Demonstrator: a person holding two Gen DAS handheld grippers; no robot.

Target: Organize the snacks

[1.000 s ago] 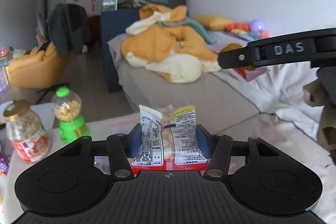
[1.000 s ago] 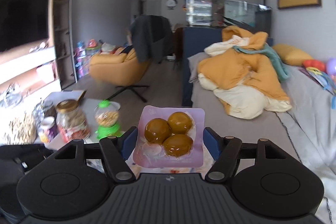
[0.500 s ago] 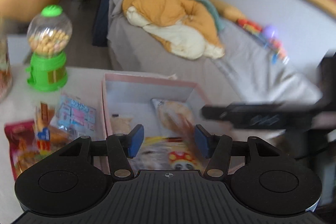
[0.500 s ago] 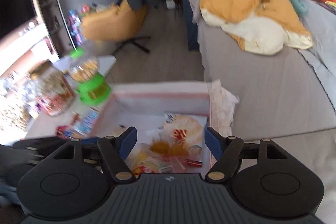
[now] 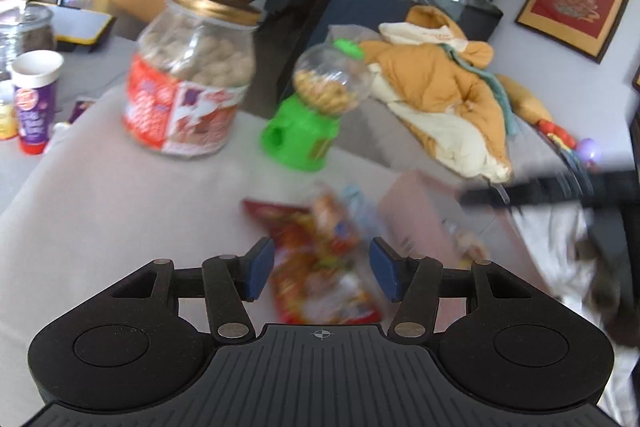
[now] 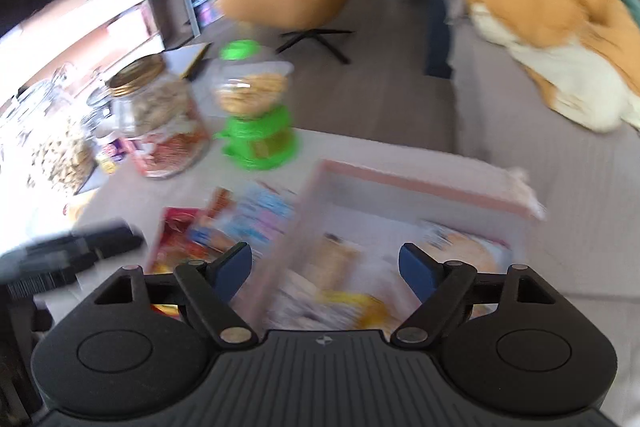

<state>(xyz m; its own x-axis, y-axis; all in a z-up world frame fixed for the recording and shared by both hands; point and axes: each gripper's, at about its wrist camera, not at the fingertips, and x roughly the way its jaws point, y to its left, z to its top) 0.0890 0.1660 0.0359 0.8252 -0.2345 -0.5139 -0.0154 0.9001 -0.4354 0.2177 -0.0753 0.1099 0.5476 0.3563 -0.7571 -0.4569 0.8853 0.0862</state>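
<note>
Both tools are empty now; a second ago each pinched a snack, the left a printed packet, the right a tray of brown balls. The left tool (image 5: 322,269) hangs spread over the red snack bag (image 5: 320,267) lying loose on the table (image 5: 120,219), not touching it as far as the blur allows. The right tool (image 6: 326,273) is spread wide above the pink box (image 6: 420,183), where several packets (image 6: 460,247) already lie; which of them are the two just dropped I cannot tell. Beside the box, more loose packets (image 6: 256,211) wait on the table. So two snacks look delivered, and the red bag seems next. Farther back stand the green candy dispenser (image 5: 316,107) and the gold-lidded jar (image 5: 192,75), then the bed with its orange quilt (image 5: 448,87).
</note>
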